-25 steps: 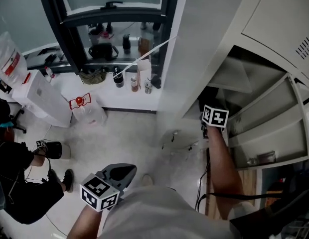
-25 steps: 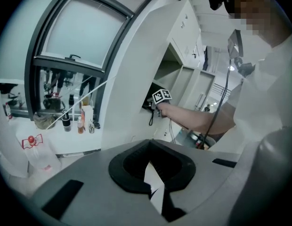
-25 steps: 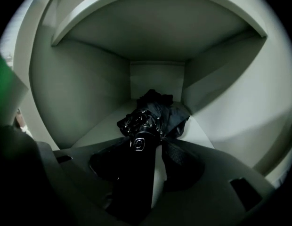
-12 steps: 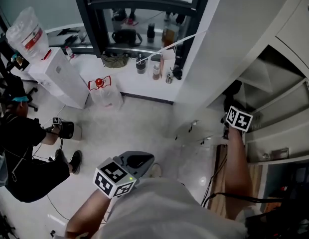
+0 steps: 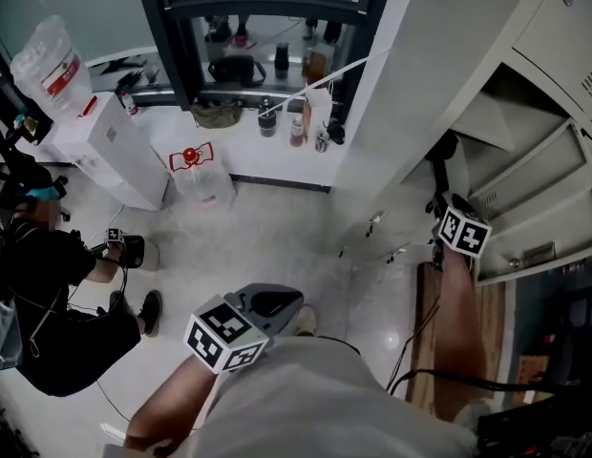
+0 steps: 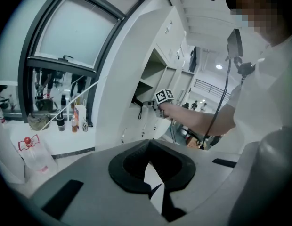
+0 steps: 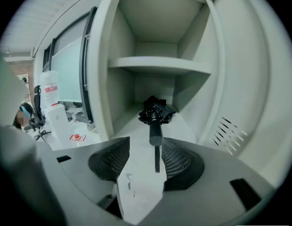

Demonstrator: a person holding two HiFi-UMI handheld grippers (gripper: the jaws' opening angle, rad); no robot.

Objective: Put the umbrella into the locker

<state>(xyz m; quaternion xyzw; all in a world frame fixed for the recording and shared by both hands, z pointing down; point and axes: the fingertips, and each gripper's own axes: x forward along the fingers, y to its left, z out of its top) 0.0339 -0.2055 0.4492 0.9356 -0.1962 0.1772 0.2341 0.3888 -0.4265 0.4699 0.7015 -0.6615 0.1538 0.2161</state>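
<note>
Although the locker (image 7: 195, 46) is open and, under its shelf (image 7: 160, 64), the folded umbrella (image 7: 156, 112) is already laid on the lower floor, trouble could yet be caused. The right tongs (image 7: 146, 144) have just been opening and are released, the handle (image 7: 155, 134) being seen between the jaws but not pressed; the left tongs (image 6: 150, 145) are clenched on nothing. Were the strap (image 7: 157, 159) snagged on withdrawal, the umbrella could be dragged out.

Black umbrella (image 5: 446, 153) in open locker (image 5: 539, 175), right gripper (image 5: 441, 206) just outside
</note>
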